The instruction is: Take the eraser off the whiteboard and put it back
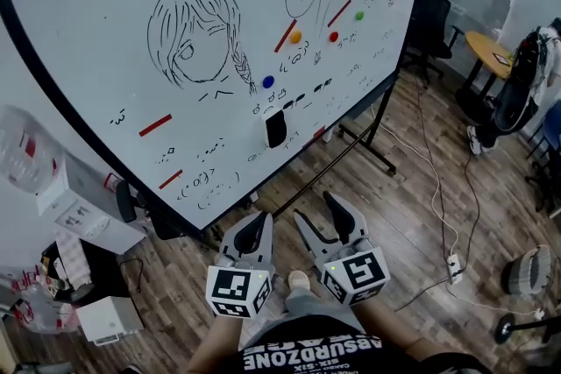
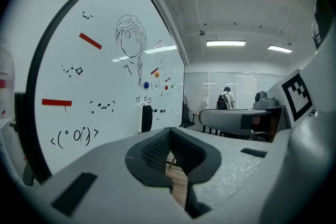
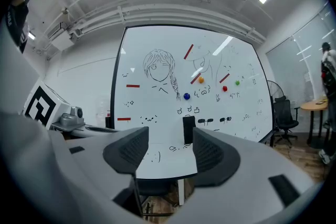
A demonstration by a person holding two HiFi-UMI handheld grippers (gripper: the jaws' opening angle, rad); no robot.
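The eraser (image 1: 275,129) is seen sitting on the whiteboard (image 1: 105,13), a dark upright block low on the white surface, just beneath a row of small scribbles and below the blue magnet (image 1: 268,81). Both tools are held well short of the board, over the wooden floor (image 1: 386,215). The right tool (image 1: 320,213) is shown with its jaws spread wide and nothing is gripped. In the right gripper view the eraser (image 3: 188,129) is framed far off in the gap of the right tool (image 3: 169,149), nearer the right-hand pad, apart from both. The left tool (image 1: 257,228) is carried with its jaws brought together; in the left gripper view the pads of the left tool (image 2: 170,157) are seen meeting, with no object pinched. There the eraser (image 2: 146,118) is picked out to the left of the jaws on the slanting board. Above it, the drawn head (image 1: 197,31) with a long braid is spotted, flanked by red strips (an orange magnet (image 1: 295,37), a red magnet (image 1: 333,36) and a green magnet (image 1: 358,15) are dotted to its right).
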